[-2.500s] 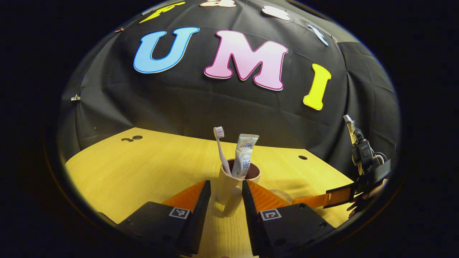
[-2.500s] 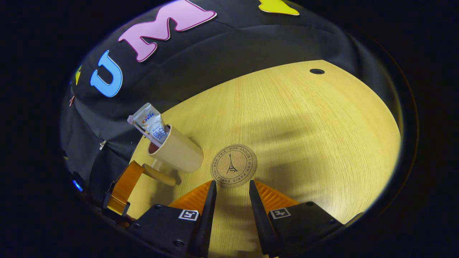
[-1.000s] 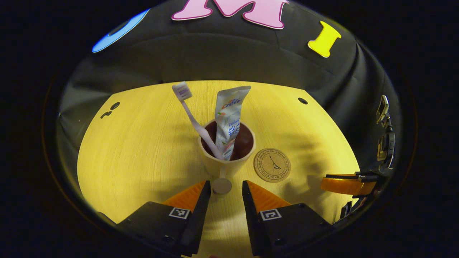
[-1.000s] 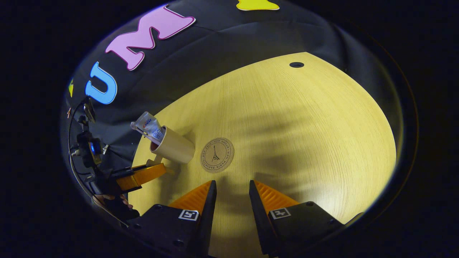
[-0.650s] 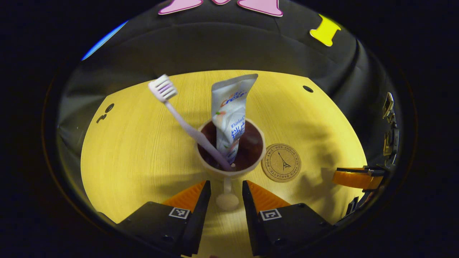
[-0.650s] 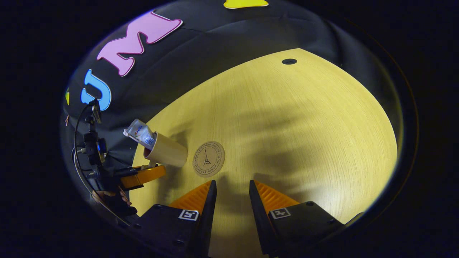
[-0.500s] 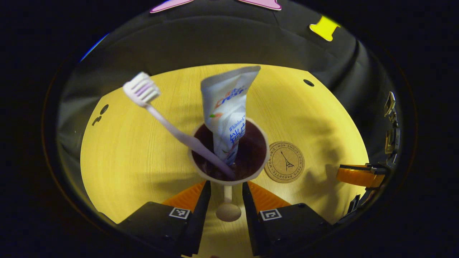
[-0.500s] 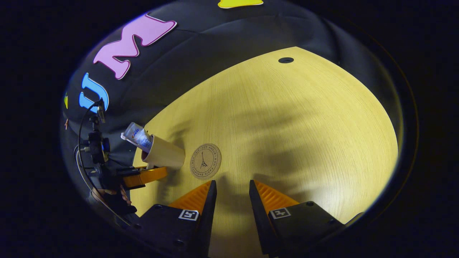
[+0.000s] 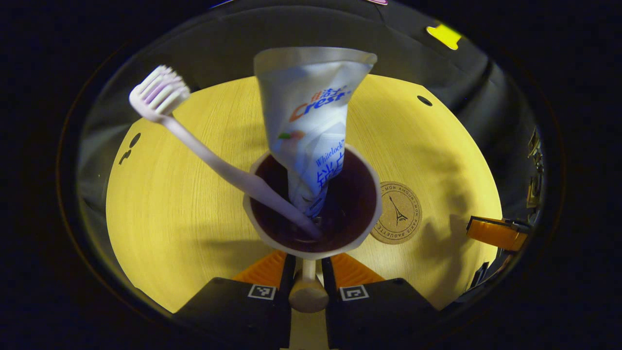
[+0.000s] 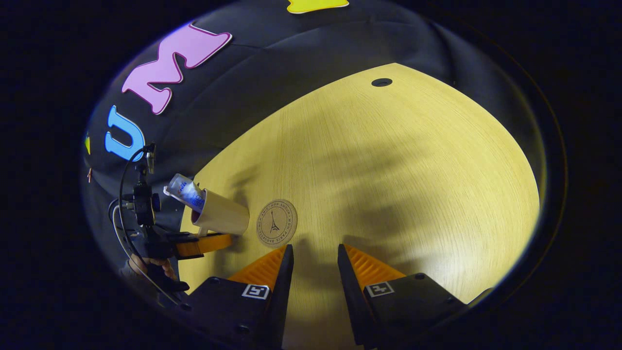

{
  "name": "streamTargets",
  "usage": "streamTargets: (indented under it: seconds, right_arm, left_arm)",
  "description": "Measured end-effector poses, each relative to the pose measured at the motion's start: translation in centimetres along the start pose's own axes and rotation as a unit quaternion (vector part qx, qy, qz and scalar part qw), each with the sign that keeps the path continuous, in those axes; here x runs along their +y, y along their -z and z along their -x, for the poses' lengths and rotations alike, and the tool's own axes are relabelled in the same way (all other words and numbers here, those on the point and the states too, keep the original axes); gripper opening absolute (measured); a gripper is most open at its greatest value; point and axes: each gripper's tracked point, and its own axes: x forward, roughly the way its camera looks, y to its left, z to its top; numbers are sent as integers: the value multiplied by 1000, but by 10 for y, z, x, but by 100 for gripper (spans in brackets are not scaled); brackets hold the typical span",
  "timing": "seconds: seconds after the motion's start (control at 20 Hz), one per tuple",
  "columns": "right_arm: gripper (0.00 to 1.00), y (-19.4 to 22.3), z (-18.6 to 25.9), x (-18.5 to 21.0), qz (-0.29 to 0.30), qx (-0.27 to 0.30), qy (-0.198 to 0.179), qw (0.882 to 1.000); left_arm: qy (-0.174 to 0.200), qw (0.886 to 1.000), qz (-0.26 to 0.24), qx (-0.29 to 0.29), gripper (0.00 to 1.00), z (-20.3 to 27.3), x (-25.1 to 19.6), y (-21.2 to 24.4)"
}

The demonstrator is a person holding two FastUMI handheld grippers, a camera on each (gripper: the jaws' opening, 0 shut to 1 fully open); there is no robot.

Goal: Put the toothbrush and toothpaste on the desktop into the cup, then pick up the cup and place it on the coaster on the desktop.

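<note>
Left tongs [image 9: 307, 272]: had just closed on the stem handle of the beige cup [image 9: 313, 206] (white toothbrush [image 9: 204, 150] and toothpaste tube [image 9: 311, 126] inside), beside round cork coaster [image 9: 397, 213]; lift judged next. Right tongs [image 10: 313, 265]: parted, empty, above worktop [image 10: 388, 165].

The left gripper [image 9: 307, 265] points steeply downward, its two fingers drawn close together and pressing on a thin stem from either side (the gap between them is only as wide as that stem). In the right gripper view it sits far to the left, roughly level, with a hand [image 10: 155, 268] behind it. The right gripper [image 10: 313, 260] is angled down as well, its fingers parted with nothing between them. In the left gripper view it juts in at the right edge.
</note>
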Motion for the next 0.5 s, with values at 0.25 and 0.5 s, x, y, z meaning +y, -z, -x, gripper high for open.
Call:
streamTargets:
  seconds: [0.25, 0.5]
  right_arm:
    - [57, -1, 2, -3, -4, 0, 2, 1000]
    - [57, -2, 4, -8, -8, -1, 2, 1000]
  left_arm:
    - [4, 1000, 4, -2, 31, 3, -2, -1]
    - [-1, 1000, -10, -15, 30, 12, -8, -6]
